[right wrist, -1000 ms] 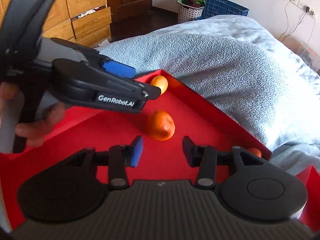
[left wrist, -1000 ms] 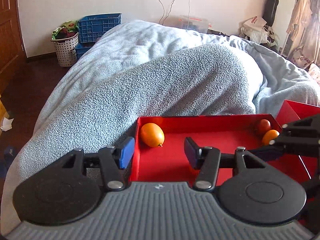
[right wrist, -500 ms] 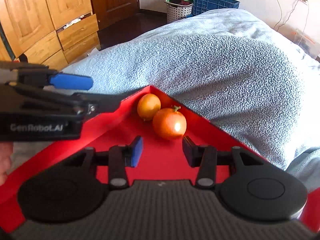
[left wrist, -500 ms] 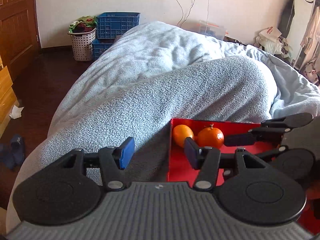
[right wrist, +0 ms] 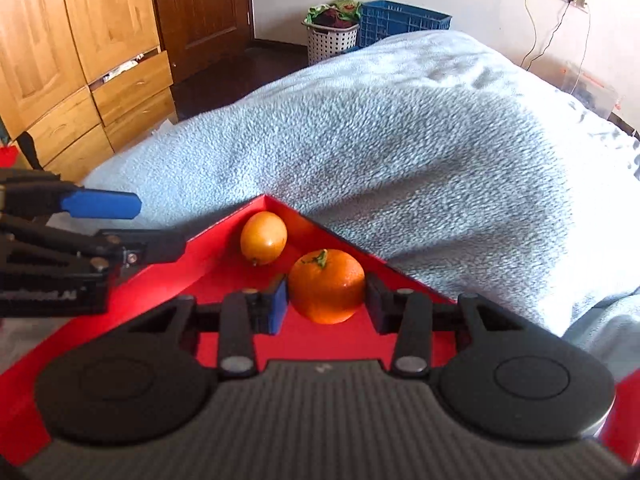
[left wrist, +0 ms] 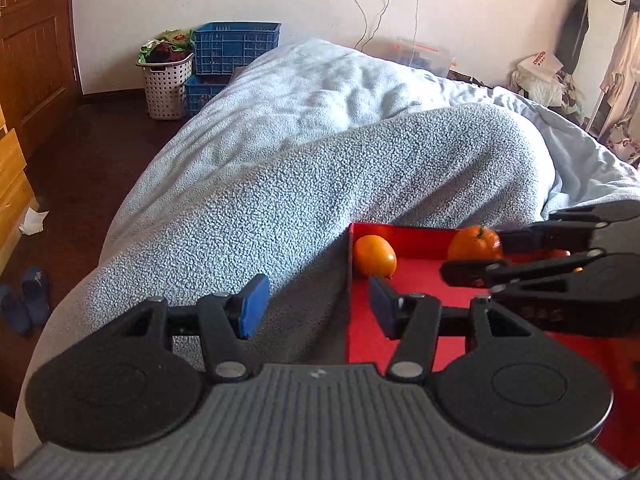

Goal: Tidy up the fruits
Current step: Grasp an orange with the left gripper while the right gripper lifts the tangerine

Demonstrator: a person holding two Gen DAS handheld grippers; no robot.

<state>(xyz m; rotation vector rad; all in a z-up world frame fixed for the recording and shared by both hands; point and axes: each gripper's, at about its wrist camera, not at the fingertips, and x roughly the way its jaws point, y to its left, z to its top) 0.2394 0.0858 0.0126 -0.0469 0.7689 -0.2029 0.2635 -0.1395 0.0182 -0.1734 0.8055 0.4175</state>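
Observation:
A red tray lies on the bed. In its far corner sit a yellow-orange fruit and a darker orange with a green stem. My right gripper is around the orange, a pad close to each side, the fruit resting on the tray floor. In the left wrist view the tray, the yellow-orange fruit and the orange show at the right. My left gripper is open and empty, straddling the tray's left wall. More small fruit sits behind the right gripper, mostly hidden.
A blue-grey fleece blanket covers the bed and rises in a hump behind the tray. A laundry basket and blue crates stand by the far wall. Wooden drawers are at the left, slippers on the floor.
The right gripper has moved forward and its fingers now sit on either side of the stemmed orange. The left gripper has shifted slightly and still straddles the tray's left wall.

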